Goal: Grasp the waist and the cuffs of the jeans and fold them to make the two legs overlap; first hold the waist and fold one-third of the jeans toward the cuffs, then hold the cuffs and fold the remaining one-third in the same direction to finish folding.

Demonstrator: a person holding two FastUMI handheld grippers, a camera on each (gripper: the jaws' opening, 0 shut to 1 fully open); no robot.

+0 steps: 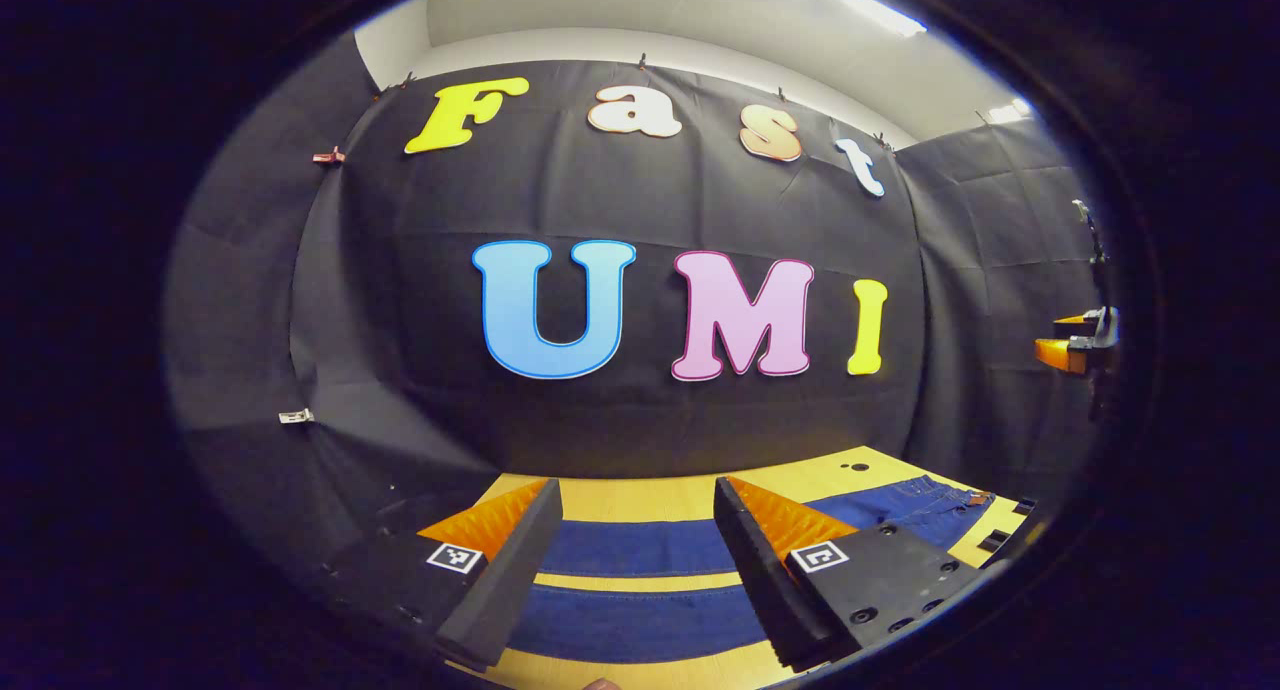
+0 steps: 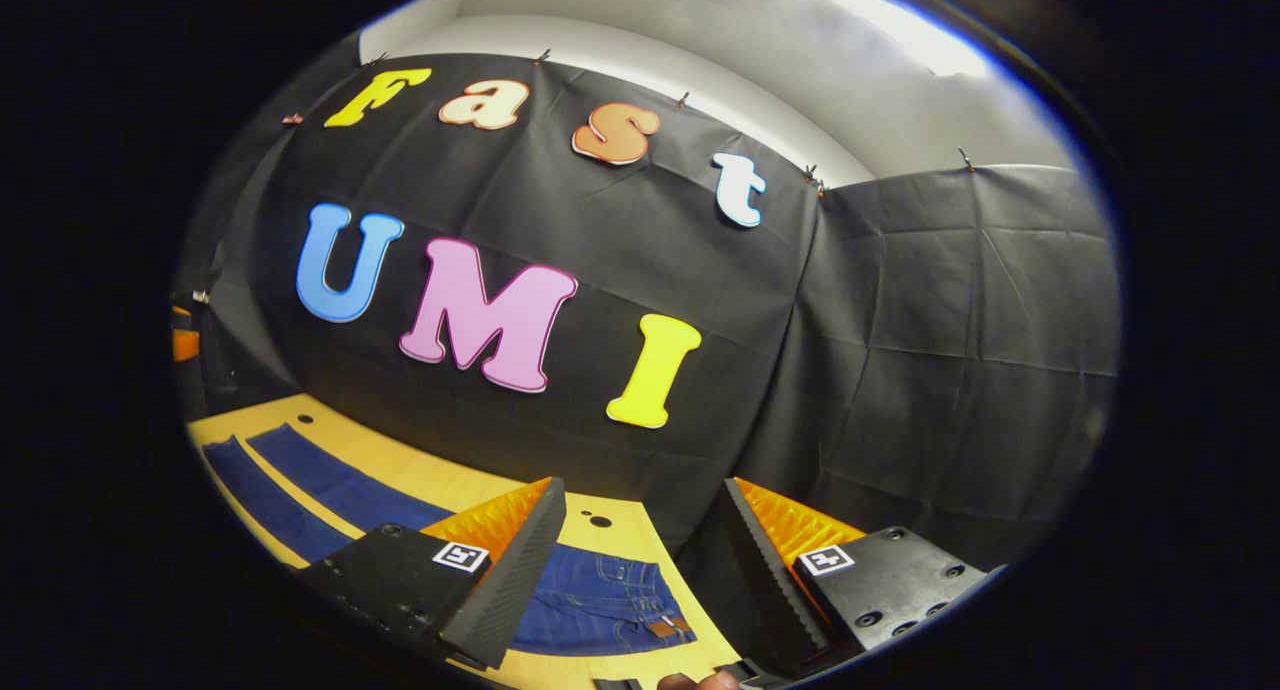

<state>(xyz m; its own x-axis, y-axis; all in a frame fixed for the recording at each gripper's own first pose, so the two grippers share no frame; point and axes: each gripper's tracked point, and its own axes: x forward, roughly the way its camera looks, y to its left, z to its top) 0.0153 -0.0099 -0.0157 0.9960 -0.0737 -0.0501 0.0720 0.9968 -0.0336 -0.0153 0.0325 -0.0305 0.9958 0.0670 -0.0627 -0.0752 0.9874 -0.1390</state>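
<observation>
Denim: blue jeans [image 1: 640, 548] lie flat and unfolded on the pale wooden table [image 1: 640, 498], the two legs side by side with a strip of bare wood between them.
Waist: in the right gripper view the waistband end of the jeans [image 2: 600, 600], with a small leather patch, lies near the table's right edge, close to a small round hole in the tabletop [image 2: 600, 521].
Open room: bare wood runs between the jeans and the black cloth wall [image 1: 620, 210] behind the table; the far edge of the table meets that cloth.
Left gripper [image 1: 635, 530]: it hovers above the legs, fingers spread wide, nothing between them, pointing at the wall.
Right gripper [image 2: 645, 530]: it hovers above the waist end, tilted, fingers equally wide apart and holding nothing.
Other gripper: at the right rim of the left gripper view its partner's fingers [image 1: 1075, 345] show, small.
Cut off: the cuffs run out of view; a fingertip [image 2: 690, 681] peeks in at the bottom edge.
</observation>
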